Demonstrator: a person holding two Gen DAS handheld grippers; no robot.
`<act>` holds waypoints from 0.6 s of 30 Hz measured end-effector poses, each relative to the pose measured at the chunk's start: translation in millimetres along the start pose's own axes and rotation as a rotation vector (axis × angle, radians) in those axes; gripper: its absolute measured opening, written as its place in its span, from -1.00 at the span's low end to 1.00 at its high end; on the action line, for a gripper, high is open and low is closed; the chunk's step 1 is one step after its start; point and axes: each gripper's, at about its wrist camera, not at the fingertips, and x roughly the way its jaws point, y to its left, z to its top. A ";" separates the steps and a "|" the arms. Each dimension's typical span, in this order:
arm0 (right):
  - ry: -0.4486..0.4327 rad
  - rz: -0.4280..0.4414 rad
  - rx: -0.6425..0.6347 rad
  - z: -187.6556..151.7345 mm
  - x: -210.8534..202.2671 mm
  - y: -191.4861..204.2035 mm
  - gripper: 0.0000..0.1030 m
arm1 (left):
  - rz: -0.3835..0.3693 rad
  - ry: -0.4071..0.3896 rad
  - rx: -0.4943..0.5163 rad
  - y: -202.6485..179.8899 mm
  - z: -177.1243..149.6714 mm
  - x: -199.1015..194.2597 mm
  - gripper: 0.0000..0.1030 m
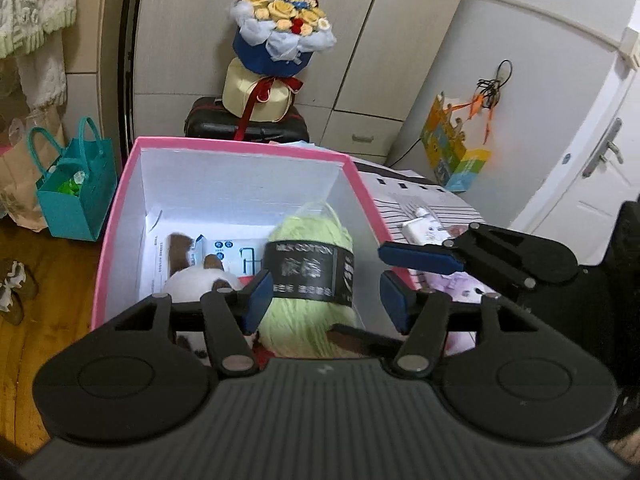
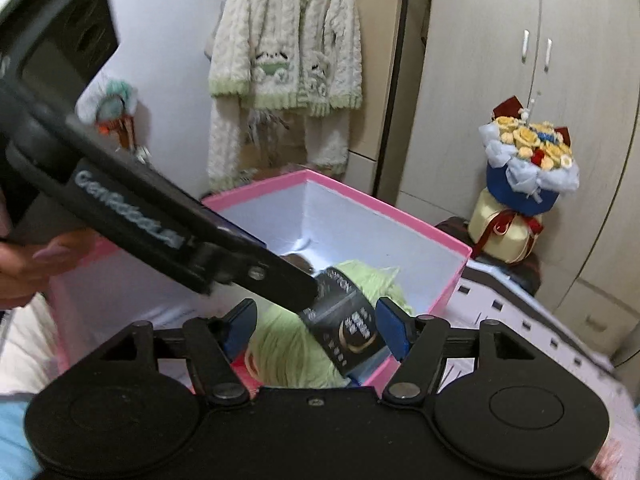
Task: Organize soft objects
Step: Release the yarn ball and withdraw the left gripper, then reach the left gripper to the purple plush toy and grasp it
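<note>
Left wrist view: the left gripper [image 1: 326,300] has its blue pads spread to either side of the yarn skein [image 1: 310,276], with a visible gap at each pad; nothing is pinched. The skein lies directly ahead of and slightly below these fingers, inside the pink box [image 1: 120,216], against its right-hand wall. Its long axis runs roughly along the line the left gripper points, the near end closest to the palm, the far end towards the box's back wall.

Right wrist view: the right gripper [image 2: 316,330] also stands spread, pads flanking the skein's near end without pressing. Here the skein runs obliquely across the fingers, and the left gripper's finger crosses in front. Both grippers are about equally close; judged from this, the skein appears released and the coming move is a clean withdrawal upward.

Condition of the skein: pale green, soft and loosely wound, girdled by a black paper band with printed lettering. A white and brown plush toy [image 1: 196,280] lies beside it on the box floor.
</note>
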 end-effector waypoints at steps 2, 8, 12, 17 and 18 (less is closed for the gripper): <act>-0.012 0.022 0.036 -3.0 -11.1 -4.5 0.36 | 0.012 -0.008 0.005 -3.1 -3.6 -11.0 0.15; -0.029 0.069 0.130 -8.5 -50.8 -18.9 0.37 | 0.054 -0.049 0.031 -17.3 -14.7 -54.9 0.18; -0.038 0.059 0.152 -10.2 -81.3 -24.9 0.37 | 0.075 -0.077 0.064 -32.7 -20.2 -83.3 0.18; -0.057 0.039 0.170 -17.1 -124.0 -34.6 0.41 | 0.083 -0.120 0.106 -57.5 -27.4 -113.2 0.18; -0.062 0.031 0.170 -18.8 -131.2 -36.2 0.43 | 0.080 -0.127 0.112 -62.3 -29.3 -117.9 0.18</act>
